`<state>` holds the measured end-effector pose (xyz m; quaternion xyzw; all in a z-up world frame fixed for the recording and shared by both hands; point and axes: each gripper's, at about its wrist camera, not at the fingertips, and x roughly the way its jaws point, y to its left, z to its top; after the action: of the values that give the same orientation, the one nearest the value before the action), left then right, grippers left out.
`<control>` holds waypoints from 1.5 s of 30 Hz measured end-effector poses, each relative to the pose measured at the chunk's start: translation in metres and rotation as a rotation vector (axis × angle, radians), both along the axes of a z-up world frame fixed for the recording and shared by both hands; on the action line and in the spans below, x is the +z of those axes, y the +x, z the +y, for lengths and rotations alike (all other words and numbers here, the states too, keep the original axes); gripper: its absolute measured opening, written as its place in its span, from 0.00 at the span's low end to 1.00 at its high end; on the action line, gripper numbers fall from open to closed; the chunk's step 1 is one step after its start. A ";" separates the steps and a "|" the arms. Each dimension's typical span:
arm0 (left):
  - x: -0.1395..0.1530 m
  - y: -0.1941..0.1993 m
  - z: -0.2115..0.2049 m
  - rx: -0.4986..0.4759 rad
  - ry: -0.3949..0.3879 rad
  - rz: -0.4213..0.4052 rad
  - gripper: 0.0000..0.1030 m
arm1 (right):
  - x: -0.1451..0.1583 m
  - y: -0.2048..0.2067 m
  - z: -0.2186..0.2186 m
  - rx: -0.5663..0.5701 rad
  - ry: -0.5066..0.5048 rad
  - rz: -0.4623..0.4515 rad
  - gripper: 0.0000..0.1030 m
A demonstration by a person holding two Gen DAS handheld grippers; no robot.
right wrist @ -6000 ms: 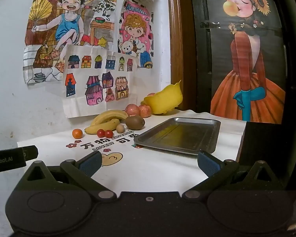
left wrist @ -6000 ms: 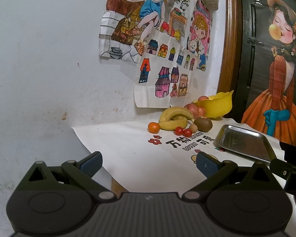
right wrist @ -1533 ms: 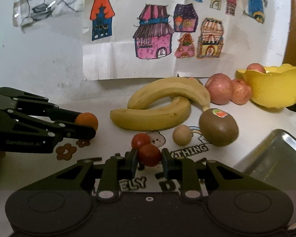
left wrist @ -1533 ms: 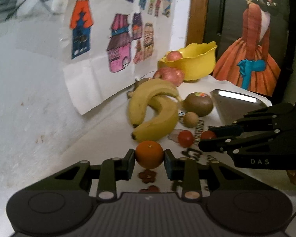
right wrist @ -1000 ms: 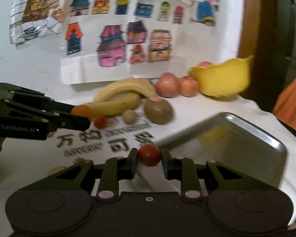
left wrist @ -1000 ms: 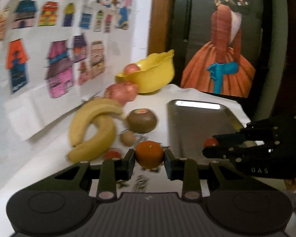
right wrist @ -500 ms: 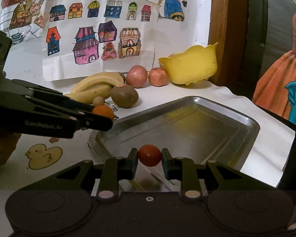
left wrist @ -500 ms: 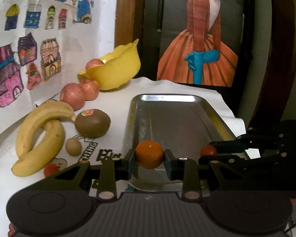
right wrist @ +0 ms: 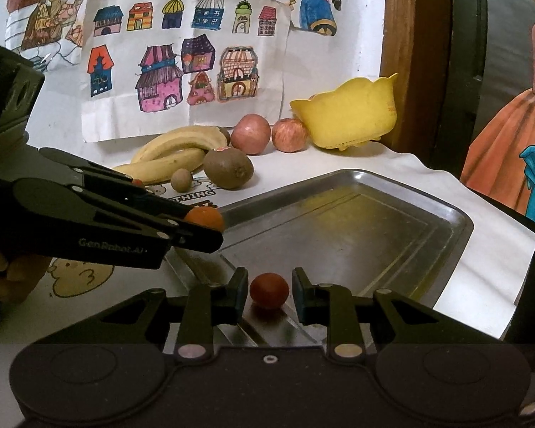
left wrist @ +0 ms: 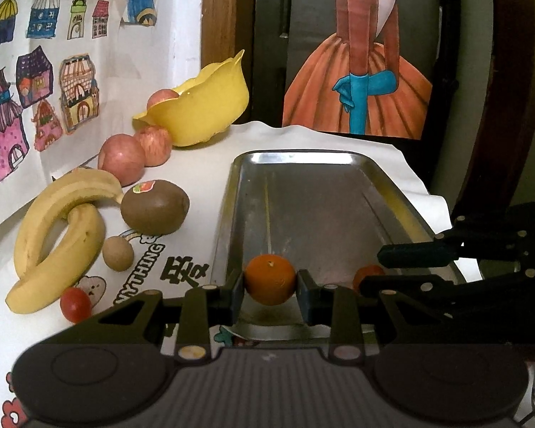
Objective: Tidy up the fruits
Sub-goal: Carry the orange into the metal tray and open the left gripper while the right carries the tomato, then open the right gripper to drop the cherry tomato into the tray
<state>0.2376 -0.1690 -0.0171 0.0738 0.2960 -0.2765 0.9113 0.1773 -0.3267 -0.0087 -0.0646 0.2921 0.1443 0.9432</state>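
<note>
Left wrist view: the left tongs (left wrist: pixel 270 280) clamp a small orange (left wrist: pixel 270 279) over the steel tray's (left wrist: pixel 314 192) near end. The right tongs (right wrist: pixel 269 291) stand slightly parted around a cherry tomato (right wrist: pixel 269 290) resting on the tray, pads not touching it.

Left hand-held gripper (left wrist: pixel 270 285) clamps orange (left wrist: pixel 270 278) over near end of tray (left wrist: pixel 381 182). Right hand-held gripper (left wrist: pixel 374 262) at tray's right by tomato (left wrist: pixel 369 274), grip unclear. Bananas (left wrist: pixel 59 228), kiwi (left wrist: pixel 155 207) on tabletop (left wrist: pixel 203 171) left.
</note>
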 end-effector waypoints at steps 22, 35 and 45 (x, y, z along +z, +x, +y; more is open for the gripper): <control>0.044 -0.037 0.066 0.121 -0.144 -0.113 0.94 | 0.048 -0.038 0.028 -0.005 -0.010 -0.137 0.90; 0.061 -0.075 0.188 0.327 -0.151 -0.202 1.00 | 0.073 -0.063 0.119 0.139 -0.024 -0.199 0.99; 0.049 -0.077 0.251 0.433 -0.123 -0.175 1.00 | 0.050 -0.040 0.188 0.231 -0.080 -0.122 0.99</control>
<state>0.1601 0.0820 0.0315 -0.0235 0.2075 -0.0846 0.9743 0.1373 -0.1385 0.0414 -0.1439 0.2302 0.2359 0.9331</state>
